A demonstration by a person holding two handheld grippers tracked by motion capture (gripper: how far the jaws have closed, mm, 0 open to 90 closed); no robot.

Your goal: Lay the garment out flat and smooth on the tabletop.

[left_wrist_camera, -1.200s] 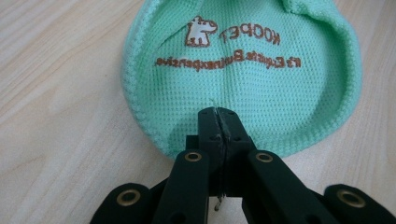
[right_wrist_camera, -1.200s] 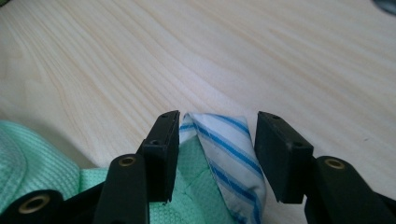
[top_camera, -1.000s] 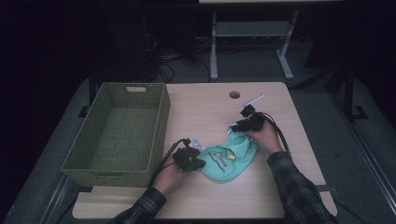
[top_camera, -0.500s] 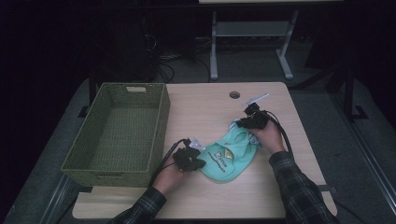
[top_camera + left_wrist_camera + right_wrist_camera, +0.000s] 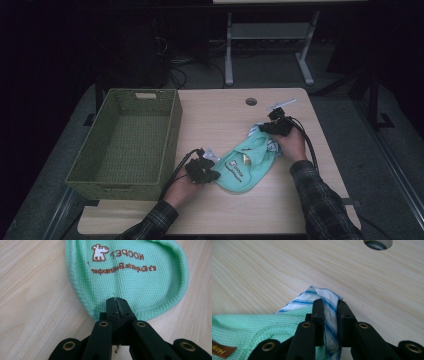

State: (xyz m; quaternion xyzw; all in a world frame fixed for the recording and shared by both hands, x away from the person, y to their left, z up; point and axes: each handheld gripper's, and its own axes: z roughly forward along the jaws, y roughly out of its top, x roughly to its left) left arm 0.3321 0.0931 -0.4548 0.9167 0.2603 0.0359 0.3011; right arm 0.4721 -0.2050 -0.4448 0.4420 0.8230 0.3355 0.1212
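While a green woven basket (image 5: 125, 142) sits on the left part of the wooden table (image 5: 220, 115), the left gripper (image 5: 202, 170) rests just to its right, near the front edge. Its jaws are pressed together on the rounded hem of a mint green bib (image 5: 130, 277), which lies flat on the table between the two hands, its brown printed lettering facing up. Farther right and toward the back, the right gripper (image 5: 276, 125) has its jaws pinching a blue-and-white striped cloth strap (image 5: 329, 312) at the bib's other end; they have just been closing. Beyond it is a round cable hole (image 5: 251, 101) in the tabletop.
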